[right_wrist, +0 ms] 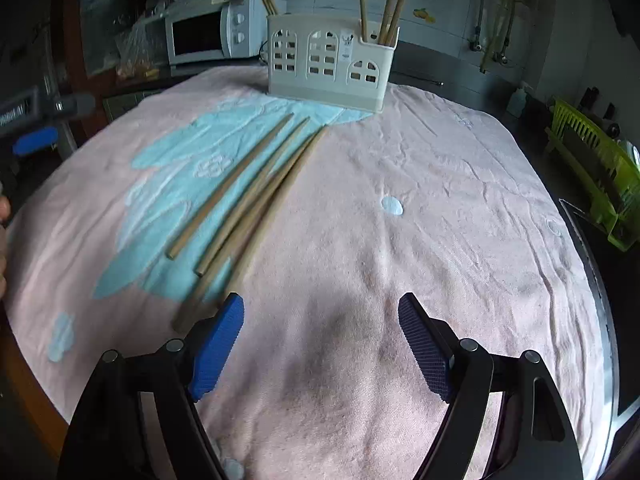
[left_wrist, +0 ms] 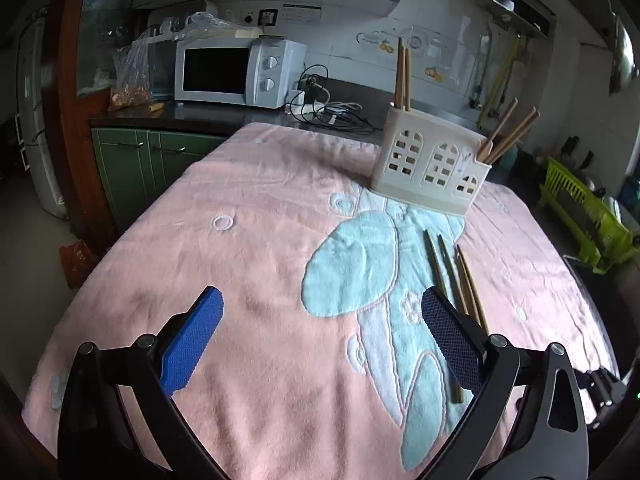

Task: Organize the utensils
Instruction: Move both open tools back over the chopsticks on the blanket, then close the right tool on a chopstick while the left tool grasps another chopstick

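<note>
Your left gripper [left_wrist: 322, 304]: fingers spread, empty. Your right gripper [right_wrist: 321, 312]: fingers spread, empty. Four chopsticks [right_wrist: 256, 196] loose on pink towel [right_wrist: 440, 208]. Utensil holder [right_wrist: 328, 62]: chopsticks upright in both end compartments.

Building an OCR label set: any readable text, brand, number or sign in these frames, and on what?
None is legible.
Notice on the wall above the microwave: printed lines, too small to read.
Sticker on the utensil holder: too blurred.
Grey device at the left edge of the right wrist view: lettering cut off and blurred.
</note>
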Tool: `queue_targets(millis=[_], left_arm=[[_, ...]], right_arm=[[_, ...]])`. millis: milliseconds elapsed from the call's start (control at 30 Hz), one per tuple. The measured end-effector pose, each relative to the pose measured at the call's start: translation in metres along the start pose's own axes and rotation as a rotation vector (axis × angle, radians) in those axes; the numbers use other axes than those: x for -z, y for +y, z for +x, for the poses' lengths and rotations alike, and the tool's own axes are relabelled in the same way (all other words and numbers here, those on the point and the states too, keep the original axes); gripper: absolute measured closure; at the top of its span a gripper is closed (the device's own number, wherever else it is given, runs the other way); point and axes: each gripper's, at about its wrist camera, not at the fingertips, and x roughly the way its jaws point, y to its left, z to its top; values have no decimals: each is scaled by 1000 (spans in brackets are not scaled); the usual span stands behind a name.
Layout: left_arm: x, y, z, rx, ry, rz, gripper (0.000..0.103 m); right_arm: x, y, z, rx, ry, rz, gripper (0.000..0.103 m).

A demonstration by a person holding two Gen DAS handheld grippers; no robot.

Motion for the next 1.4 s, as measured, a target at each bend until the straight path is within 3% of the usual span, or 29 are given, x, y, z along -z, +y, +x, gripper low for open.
queue_targets(millis=[267,367,700,867,967,1167,1400], left_arm=[[6,-5,2,1,17,29,5],[9,-7,1,0,17,48,5],[17,-8,2,24,24,55,5],[24,-17,3,74,52,91,6],[32,-28,6,108,81,115,7],[46,-61,21,161,160,176,32],[56,-98,35,182,199,261,56]], right_arm=[[-6,19,6,-78,22,1,55],[-5,25,10,-93,37,10,59],[-13,32,23,-76,58,25,73],[-14,25,25,-63,54,24,93],[-13,17,23,-61,53,36,95],[-10,0,19,-50,55,51,96],[-4,-22,16,-63,58,91,96]])
